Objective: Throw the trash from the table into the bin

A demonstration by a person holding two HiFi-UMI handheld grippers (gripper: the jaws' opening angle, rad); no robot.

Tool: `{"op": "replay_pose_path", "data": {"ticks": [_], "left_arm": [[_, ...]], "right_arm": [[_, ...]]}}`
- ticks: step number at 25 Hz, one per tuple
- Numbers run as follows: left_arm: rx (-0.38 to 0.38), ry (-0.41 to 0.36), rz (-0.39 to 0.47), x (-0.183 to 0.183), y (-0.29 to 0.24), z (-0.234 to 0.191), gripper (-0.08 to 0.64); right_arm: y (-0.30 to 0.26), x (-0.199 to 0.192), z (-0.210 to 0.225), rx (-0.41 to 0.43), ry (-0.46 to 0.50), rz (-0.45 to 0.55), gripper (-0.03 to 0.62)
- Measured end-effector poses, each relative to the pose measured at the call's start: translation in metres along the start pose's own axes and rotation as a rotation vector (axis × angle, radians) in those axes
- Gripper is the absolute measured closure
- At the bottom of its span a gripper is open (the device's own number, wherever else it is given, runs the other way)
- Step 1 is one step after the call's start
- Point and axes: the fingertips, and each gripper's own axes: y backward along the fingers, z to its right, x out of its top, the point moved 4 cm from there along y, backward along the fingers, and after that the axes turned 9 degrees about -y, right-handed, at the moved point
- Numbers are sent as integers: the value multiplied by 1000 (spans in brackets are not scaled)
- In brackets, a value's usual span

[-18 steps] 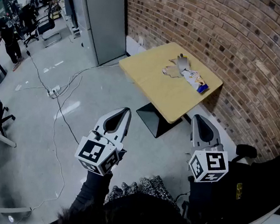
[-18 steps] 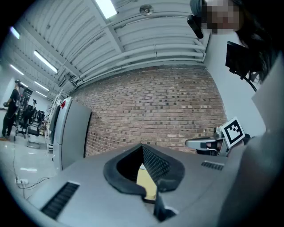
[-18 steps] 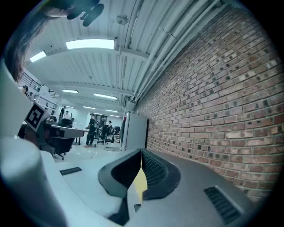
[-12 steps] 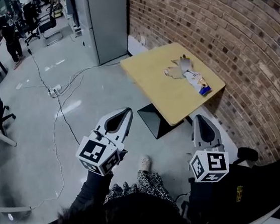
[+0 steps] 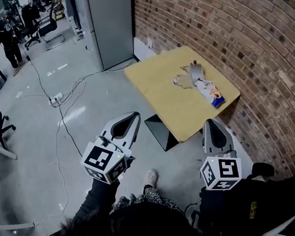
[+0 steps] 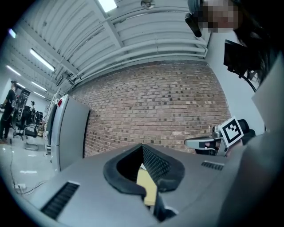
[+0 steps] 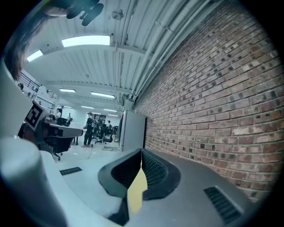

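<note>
Far left, in the head view: people stand in the open workspace, well apart from my working area. A dark cable trails across the grey floor, and a tall grey cabinet stands against the back. Left of centre: the left tool is held level above the floor, short of the desk. In its own view the left tool has its jaws meeting at the tips and nothing clamped, with a yellow sliver showing through the hollow behind them. Centre: the yellow desk stands on a dark pedestal base, one edge close to the wall. The trash lies on the desk's far right part: torn grey-brown scraps, with a printed wrapper just beside them, toward the wall. I am clear of both pieces. Right of centre: the right tool points level, near the desk's right corner. Its own view shows the right tool with jaws together and likewise empty. Far right: the brick wall runs alongside.
</note>
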Motion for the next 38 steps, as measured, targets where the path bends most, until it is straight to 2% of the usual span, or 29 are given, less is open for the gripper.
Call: {"op": "replay_pose_path", "data": {"ticks": [14, 23, 38], "left_arm": [[-45, 13, -45, -24, -107, -43, 554], [-70, 12, -43, -23, -176, -63, 554], [-128, 32, -56, -37, -236, -74, 554]], "right_arm": [[-93, -14, 58, -34, -25, -46, 580], [-140, -14, 102, -63, -48, -53, 580], [-170, -31, 145, -136, -78, -99, 580]]}}
